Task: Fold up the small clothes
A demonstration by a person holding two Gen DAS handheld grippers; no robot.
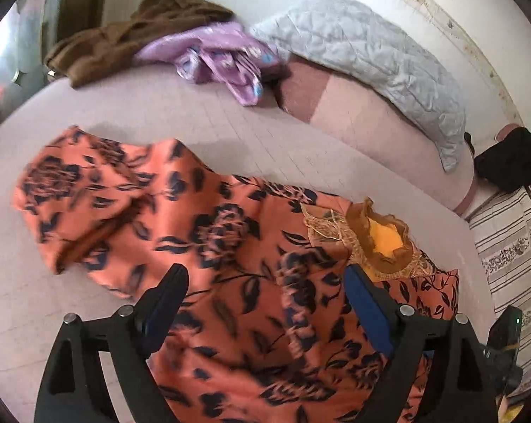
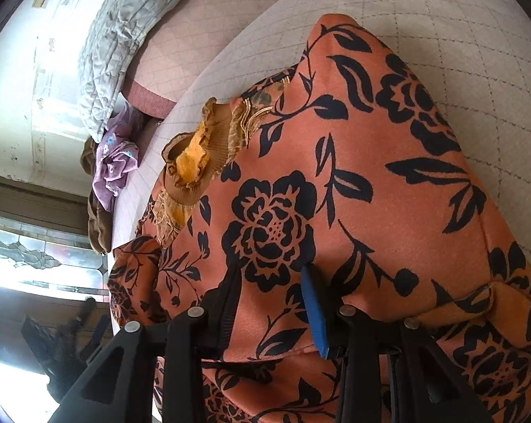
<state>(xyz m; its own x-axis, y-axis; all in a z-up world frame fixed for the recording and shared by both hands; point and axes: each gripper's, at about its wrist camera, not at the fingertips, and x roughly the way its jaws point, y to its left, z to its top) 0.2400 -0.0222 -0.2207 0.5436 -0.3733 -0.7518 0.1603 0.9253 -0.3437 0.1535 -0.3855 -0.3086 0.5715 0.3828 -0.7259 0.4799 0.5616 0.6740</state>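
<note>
Pale quilted bedding (image 1: pixel 180 105) carries the work: closest in, the right gripper (image 2: pixel 272 282) has its fingers partly closed with a raised fold of the orange floral garment (image 2: pixel 388 194) between them, apparently pinched, while the left gripper (image 1: pixel 265 303) hangs wide apart above the same cloth, holding nothing. From the left fingers the garment's (image 1: pixel 209 232) long axis runs leftward toward a loose far corner, its gold-trimmed neckline (image 1: pixel 374 243) just right of them. Beyond lies bare bedding with room to fold into, then the purple cloth (image 1: pixel 226 60), brown garment (image 1: pixel 131 35) and grey pillow (image 1: pixel 371 53).
</note>
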